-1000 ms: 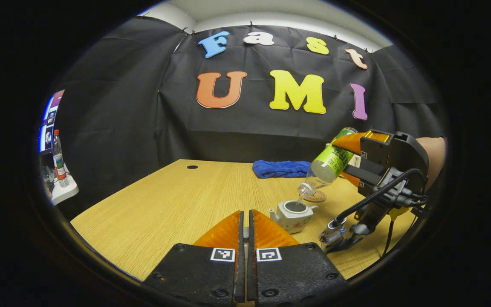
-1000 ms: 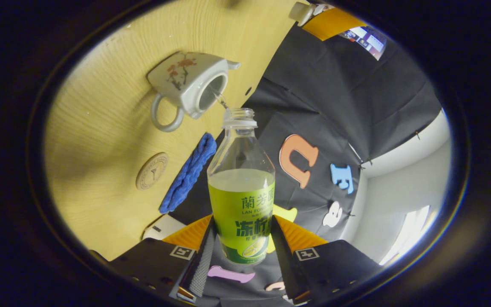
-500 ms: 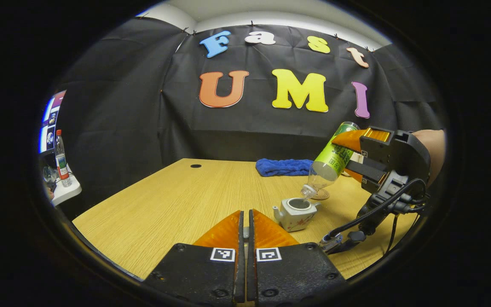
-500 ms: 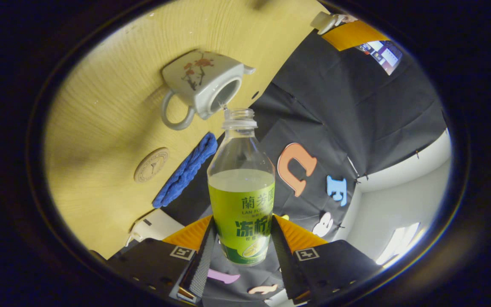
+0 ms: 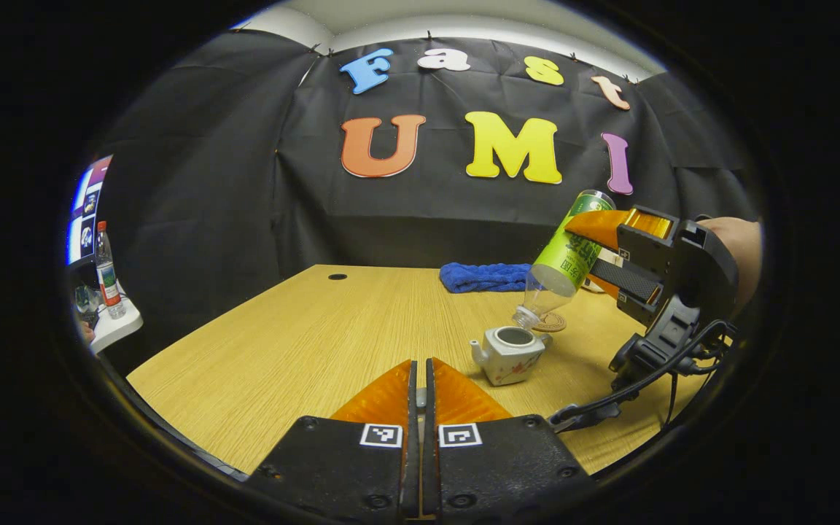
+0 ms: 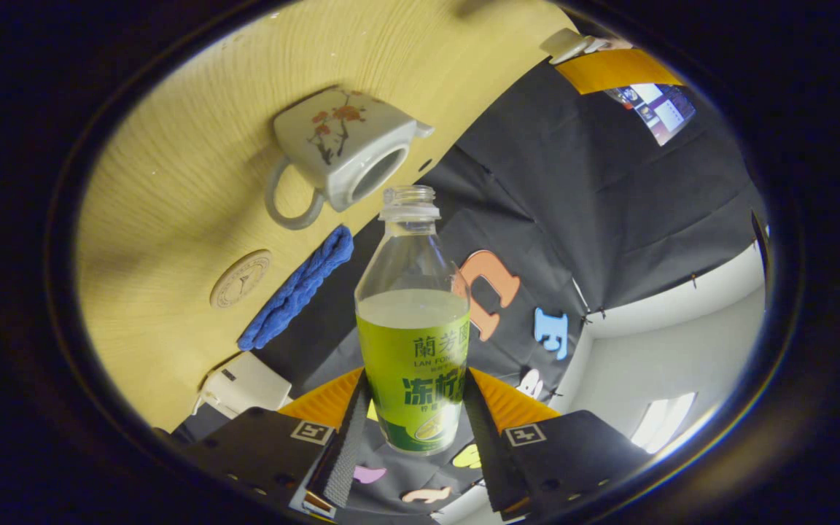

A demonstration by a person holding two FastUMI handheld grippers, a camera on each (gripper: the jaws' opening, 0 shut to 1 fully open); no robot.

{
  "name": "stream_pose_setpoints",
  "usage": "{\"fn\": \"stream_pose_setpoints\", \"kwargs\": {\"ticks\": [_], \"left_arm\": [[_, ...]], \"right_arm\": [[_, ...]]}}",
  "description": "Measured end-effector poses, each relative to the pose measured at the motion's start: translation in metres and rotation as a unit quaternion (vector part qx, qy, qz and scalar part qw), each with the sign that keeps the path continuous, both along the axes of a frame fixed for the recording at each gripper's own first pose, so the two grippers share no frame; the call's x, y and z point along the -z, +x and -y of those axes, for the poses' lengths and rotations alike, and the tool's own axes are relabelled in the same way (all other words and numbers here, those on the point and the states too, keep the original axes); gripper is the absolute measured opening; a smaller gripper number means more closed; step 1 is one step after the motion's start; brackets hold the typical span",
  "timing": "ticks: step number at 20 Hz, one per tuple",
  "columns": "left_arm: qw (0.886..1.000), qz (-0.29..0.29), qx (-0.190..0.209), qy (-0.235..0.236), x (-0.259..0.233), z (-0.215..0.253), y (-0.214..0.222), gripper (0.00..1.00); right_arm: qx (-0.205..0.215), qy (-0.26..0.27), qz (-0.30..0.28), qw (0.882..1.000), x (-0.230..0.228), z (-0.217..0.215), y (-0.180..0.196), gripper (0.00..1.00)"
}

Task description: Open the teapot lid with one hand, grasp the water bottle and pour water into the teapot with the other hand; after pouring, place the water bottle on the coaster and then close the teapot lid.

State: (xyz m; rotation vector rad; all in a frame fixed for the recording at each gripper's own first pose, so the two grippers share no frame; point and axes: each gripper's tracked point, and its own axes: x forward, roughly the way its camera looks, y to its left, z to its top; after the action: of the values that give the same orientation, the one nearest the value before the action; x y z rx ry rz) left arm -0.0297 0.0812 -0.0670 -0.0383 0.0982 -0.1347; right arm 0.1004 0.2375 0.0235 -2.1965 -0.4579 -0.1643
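Left gripper view: left gripper (image 5: 421, 379) fingers closed together, lid not discernible between them; open teapot (image 5: 510, 354) on table (image 5: 303, 343).
Right gripper view: right gripper (image 6: 414, 408) fingers clamp water bottle (image 6: 413, 343).
Change: stream stopped, bottle mouth lifted off the opening; coaster (image 6: 240, 278) likely next.

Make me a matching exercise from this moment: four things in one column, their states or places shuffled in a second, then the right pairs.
Things:
1. water bottle
2. teapot
3. coaster
4. blue cloth

States or places:
A. bare, nothing set on it
B. lying at the table's far edge
C. tilted, held in the right gripper
D. standing on the table with its lid off

Pairs: 1-C, 2-D, 3-A, 4-B
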Motion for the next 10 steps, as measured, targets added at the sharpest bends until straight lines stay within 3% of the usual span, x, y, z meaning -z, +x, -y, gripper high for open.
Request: {"fn": "stream_pose_setpoints", "kwargs": {"ticks": [4, 10], "left_arm": [[1.000, -0.004, 0.002, -0.003, -0.002, 0.001, -0.004, 0.04], [1.000, -0.006, -0.007, -0.008, -0.012, 0.008, -0.003, 0.04]], "right_arm": [[-0.005, 0.038, -0.008, 0.999, 0.006, 0.007, -0.003, 0.72], [-0.023, 0.173, -0.049, 0.983, 0.024, 0.032, 0.006, 0.70]]}}
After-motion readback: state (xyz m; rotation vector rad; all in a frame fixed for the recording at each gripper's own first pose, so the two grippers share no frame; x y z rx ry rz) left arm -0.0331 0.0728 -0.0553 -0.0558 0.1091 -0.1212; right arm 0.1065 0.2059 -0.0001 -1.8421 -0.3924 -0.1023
